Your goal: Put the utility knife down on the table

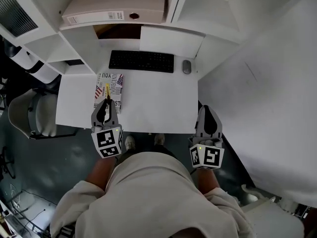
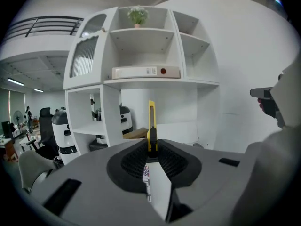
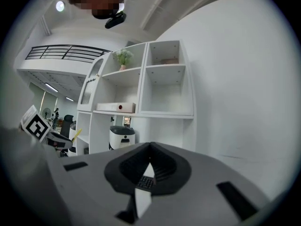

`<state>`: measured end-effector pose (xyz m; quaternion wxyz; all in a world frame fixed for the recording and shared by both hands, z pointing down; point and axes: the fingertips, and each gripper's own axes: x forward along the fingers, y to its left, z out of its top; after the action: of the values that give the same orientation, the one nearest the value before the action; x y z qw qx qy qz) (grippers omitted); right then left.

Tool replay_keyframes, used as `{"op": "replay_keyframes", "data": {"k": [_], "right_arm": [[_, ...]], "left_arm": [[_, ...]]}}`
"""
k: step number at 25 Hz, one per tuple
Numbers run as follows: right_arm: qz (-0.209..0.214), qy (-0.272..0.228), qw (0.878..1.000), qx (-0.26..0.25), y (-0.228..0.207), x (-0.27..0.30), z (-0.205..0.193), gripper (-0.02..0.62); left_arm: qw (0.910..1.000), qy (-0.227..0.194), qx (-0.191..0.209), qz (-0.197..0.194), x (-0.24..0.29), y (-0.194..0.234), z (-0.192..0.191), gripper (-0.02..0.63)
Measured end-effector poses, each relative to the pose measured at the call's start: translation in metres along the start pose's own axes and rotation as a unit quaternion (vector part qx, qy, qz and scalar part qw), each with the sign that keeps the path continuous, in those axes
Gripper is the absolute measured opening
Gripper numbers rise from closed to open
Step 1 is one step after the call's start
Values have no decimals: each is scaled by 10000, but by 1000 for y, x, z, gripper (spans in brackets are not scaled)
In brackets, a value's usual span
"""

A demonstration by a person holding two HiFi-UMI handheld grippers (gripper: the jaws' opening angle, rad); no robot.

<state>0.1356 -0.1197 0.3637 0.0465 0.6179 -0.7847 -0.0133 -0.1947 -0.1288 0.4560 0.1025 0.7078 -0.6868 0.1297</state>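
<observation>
Head view: the left hand-held gripper [image 1: 106, 103] is clenched on the yellow utility knife [image 1: 107, 89], over the magazine [image 1: 117, 82] toward the desk's [image 1: 158, 103] left edge. The right hand-held gripper [image 1: 208, 111], at the front-right corner, has its jaws together on nothing. Behind the desk, one compartment of the shelf [image 2: 188, 84] holds a flat binder [image 2: 141, 72] and a higher one a plant [image 2: 137, 15].

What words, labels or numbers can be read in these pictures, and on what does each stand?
"YOU", as far as it can be made out, on the booklet lying on the table; its remaining print is too blurred.
The spine label of the binder: too small to read.
The keys of the keyboard: too small to read.
</observation>
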Motion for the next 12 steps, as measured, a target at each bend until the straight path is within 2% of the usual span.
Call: {"op": "replay_keyframes", "data": {"k": [12], "right_arm": [[-501,352,9981,65,-76,0,-31,3]], "left_arm": [[9942,1053,92,-198,90,-49,-64,64]]}}
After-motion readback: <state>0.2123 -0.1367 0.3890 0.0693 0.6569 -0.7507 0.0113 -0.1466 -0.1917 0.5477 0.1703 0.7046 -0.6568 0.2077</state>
